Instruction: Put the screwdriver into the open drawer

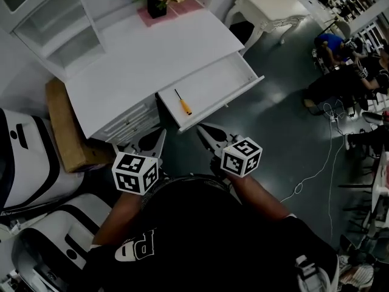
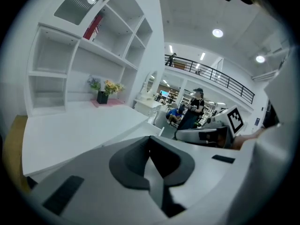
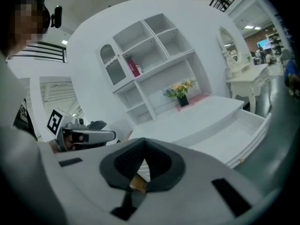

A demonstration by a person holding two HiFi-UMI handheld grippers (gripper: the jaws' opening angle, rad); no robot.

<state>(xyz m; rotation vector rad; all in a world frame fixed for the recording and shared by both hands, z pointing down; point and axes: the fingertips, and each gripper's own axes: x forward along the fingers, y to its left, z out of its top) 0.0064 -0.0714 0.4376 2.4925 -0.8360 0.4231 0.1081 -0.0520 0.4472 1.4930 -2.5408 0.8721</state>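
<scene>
The screwdriver (image 1: 183, 103), with an orange handle and a dark shaft, lies inside the open white drawer (image 1: 243, 72) of the white desk (image 1: 152, 53). Both grippers hang in front of the drawer, close to the person's body and apart from it. My left gripper (image 1: 159, 136) is shut with nothing in it; in its own view the jaw tips (image 2: 150, 149) meet over the desk top. My right gripper (image 1: 205, 131) is also shut and empty (image 3: 143, 159), and the drawer (image 3: 243, 125) shows to its right. The screwdriver is not visible in either gripper view.
A cardboard box (image 1: 64, 129) leans at the desk's left side. A flower pot (image 1: 157, 5) on a pink mat and a shelf unit (image 1: 55, 23) stand at the desk's back. White and black seats (image 1: 30, 163) sit lower left. A cable (image 1: 316, 169) crosses the floor at right.
</scene>
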